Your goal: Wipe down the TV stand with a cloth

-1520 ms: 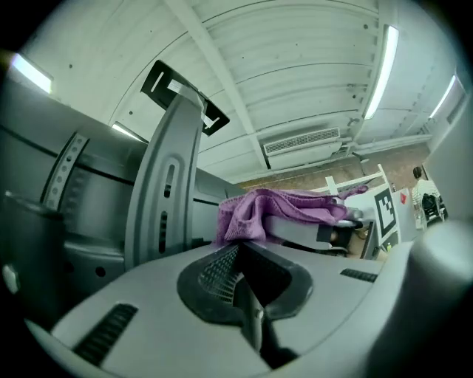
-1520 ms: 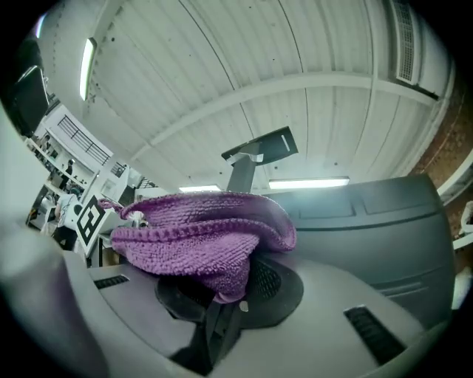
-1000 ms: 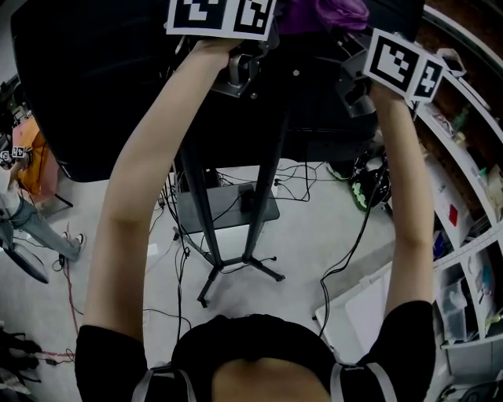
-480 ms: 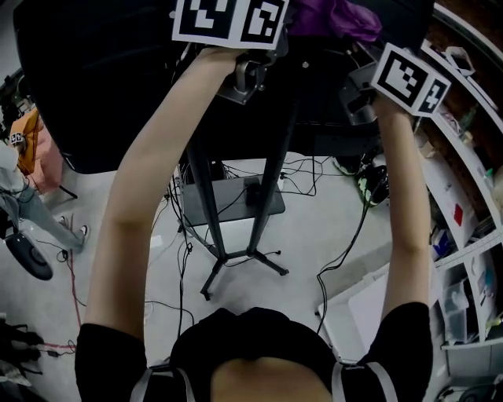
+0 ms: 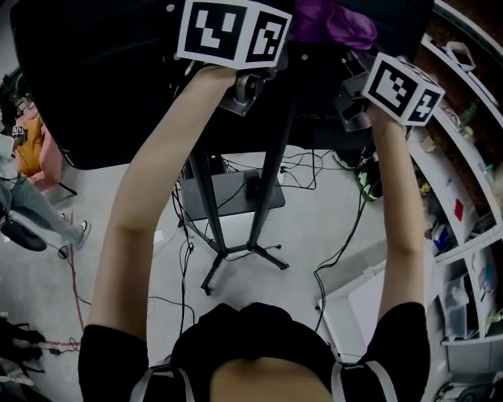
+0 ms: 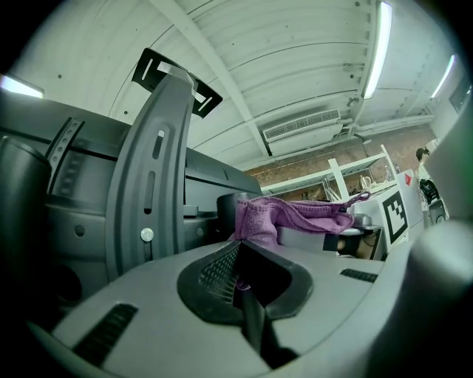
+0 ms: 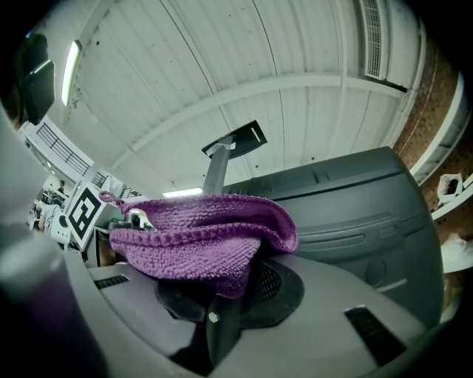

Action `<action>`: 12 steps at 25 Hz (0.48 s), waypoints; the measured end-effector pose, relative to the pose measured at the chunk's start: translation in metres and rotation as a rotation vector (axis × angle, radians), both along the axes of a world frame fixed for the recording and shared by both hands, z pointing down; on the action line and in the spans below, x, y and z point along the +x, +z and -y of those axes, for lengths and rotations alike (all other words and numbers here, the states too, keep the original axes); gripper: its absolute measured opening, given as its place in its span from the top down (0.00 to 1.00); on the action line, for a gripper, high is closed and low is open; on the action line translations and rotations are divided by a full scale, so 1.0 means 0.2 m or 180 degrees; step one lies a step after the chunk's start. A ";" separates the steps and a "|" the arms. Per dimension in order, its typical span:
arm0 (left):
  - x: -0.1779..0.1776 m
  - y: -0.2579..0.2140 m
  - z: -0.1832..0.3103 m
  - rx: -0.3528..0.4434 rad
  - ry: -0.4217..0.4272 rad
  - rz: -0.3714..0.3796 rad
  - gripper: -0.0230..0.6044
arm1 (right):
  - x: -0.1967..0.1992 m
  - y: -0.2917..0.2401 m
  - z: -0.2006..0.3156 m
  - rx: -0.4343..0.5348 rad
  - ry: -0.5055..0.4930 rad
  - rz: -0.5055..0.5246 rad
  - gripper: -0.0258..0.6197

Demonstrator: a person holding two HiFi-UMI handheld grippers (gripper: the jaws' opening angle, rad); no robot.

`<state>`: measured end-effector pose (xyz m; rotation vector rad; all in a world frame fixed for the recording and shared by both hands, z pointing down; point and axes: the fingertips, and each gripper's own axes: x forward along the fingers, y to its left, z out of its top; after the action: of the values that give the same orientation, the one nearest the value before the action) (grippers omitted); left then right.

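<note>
Both arms are raised in the head view, and the two grippers are held high behind the black TV [image 5: 94, 86], their marker cubes turned toward the camera. The purple cloth [image 5: 333, 17] is seen at the top edge of that view, between the two grippers and up against the back of the screen. In the left gripper view the left gripper [image 6: 240, 255] is shown with its jaws brought together, and a purple edge of the cloth is pinched at their tip, from where the fabric is stretched off to the right. In the right gripper view the right gripper [image 7: 236, 284] is likewise clamped on the cloth, which is folded and draped over the closed jaws so that their tips are covered. The grey moulded rear of the set is seen just beyond it. The TV stand [image 5: 271, 188] is seen below, its dark poles running down to a splayed foot on the pale floor, with a small shelf [image 5: 228, 206] partway down. Loose cables [image 5: 346, 243] are strewn around the foot, and open shelving [image 5: 464, 196] is seen along the right side
</note>
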<state>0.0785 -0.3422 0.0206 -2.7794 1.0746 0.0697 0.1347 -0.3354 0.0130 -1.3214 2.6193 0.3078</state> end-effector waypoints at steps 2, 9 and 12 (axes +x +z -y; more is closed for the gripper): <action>0.02 0.08 0.00 -0.0003 -0.0029 -0.0006 0.95 | 0.01 0.09 0.01 -0.0036 0.0027 -0.0034 0.86; 0.00 0.20 0.01 -0.0034 -0.0193 0.0040 0.95 | -0.01 0.22 0.02 -0.0176 0.0026 -0.0083 0.86; -0.01 0.22 0.03 -0.0102 -0.0242 0.0043 0.95 | -0.03 0.22 0.03 -0.0218 0.0040 -0.0116 0.86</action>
<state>0.0763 -0.3484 0.0640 -2.7596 1.1870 0.0245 0.1288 -0.3412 0.0578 -1.3667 2.6752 0.2486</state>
